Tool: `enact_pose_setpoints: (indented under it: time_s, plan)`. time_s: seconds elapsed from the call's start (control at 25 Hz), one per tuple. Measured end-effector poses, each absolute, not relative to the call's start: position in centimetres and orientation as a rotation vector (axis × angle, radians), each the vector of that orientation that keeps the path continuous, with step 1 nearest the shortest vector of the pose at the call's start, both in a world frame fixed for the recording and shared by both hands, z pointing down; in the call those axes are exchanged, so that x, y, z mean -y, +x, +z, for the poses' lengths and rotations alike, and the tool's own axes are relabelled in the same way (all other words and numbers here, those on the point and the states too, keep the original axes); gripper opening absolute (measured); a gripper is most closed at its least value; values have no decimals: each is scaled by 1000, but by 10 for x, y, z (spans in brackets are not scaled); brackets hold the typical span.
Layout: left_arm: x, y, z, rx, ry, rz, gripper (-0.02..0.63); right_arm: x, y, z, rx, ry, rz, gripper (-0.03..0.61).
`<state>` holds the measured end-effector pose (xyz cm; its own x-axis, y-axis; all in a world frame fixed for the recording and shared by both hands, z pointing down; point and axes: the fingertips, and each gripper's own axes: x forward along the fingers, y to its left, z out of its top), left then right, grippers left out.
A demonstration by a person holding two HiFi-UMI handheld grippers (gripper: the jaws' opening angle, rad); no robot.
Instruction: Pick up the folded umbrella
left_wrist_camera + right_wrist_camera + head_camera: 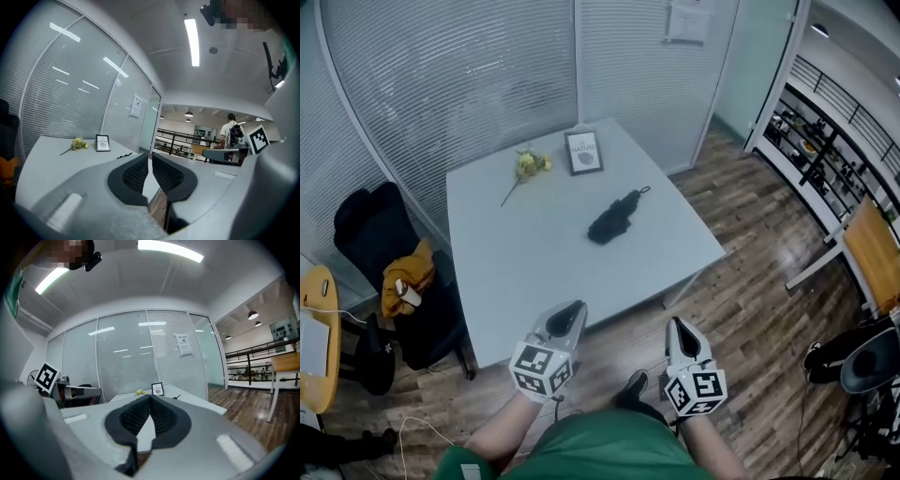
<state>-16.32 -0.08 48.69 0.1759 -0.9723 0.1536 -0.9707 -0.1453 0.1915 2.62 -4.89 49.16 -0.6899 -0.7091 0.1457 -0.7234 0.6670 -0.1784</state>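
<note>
Black fingers [135, 174] together, both grippers [575, 307] [676, 323] empty

Small framed picture [584, 152] on tabletop [516, 272]: "NATURE" along top. Paper notice [687, 21] on glass partition [487, 75]: print illegible.

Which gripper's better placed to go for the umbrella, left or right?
Left, probably. The left gripper sits at the edge of the table, nearer the folded umbrella; the right gripper hangs over floor. Both jaws are shut.
</note>
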Motion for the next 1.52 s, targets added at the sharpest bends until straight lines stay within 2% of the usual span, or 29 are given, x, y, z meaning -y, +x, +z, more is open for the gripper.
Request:
enact_pose_setpoints:
  time_s: [0.52, 1.0, 1.2, 1.4, 1.52]
  plan:
    - [156, -148, 488, 2049, 2112, 136, 35, 200, 50, 494, 2862, 1023, 369, 3]
    - [298, -212, 536, 1938, 2116, 342, 42, 275, 44, 500, 2773, 1210, 380, 3]
    - [367, -235, 588, 1725, 2138, 542, 132, 298, 39, 493, 2694, 1375, 350, 3]
    - [431, -259, 650, 1642, 2101, 817, 163, 301, 45, 500, 2560, 1530, 347, 3]
    - [462, -255, 695, 1515, 2079, 954, 260, 299, 56, 506, 2472, 1618, 351, 3]
